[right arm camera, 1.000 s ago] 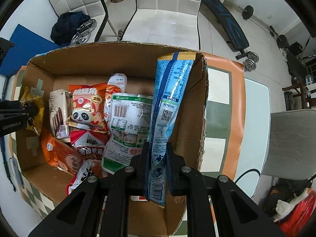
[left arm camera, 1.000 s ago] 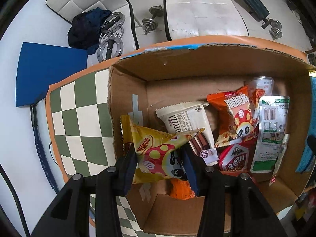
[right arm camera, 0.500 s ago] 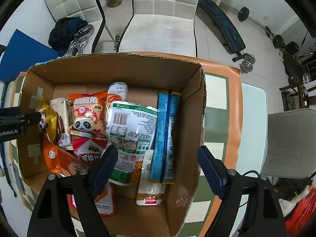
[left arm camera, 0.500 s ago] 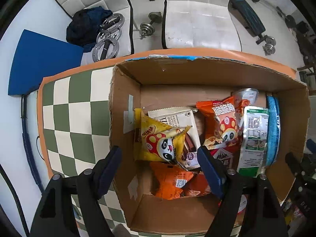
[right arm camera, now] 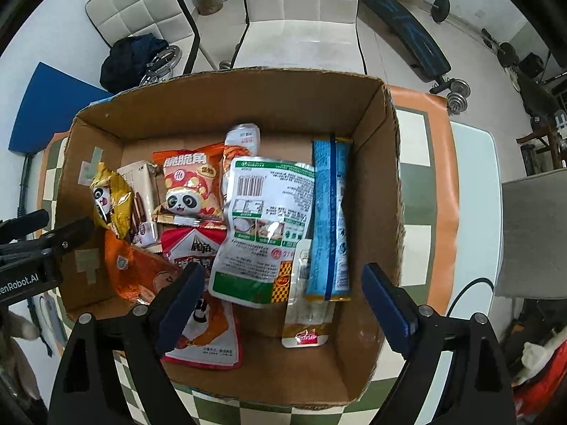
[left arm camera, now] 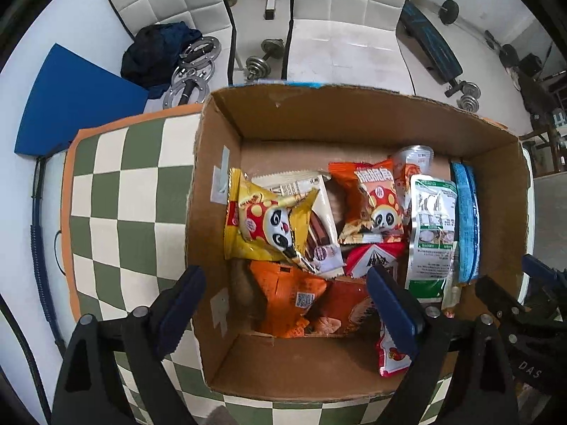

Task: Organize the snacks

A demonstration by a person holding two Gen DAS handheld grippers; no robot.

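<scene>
Both claws, left (left arm camera: pixel 283 304) and right (right arm camera: pixel 283 301), gape empty over the brown cardboard box (right arm camera: pixel 391 191); that crinkly yellow panda snack bag (left arm camera: pixel 262 226) looks light, slippery, best pinched at a sealed edge.

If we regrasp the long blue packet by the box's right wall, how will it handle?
The blue packet looks like thin film and bows along its length, so probably floppy and light. Its glossy surface may slip between the right gripper pads. Lying flat, unlikely to roll.

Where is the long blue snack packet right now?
In the right wrist view, the blue packet lies inside the cardboard box along its right wall, beside the green-and-white pouch.
</scene>
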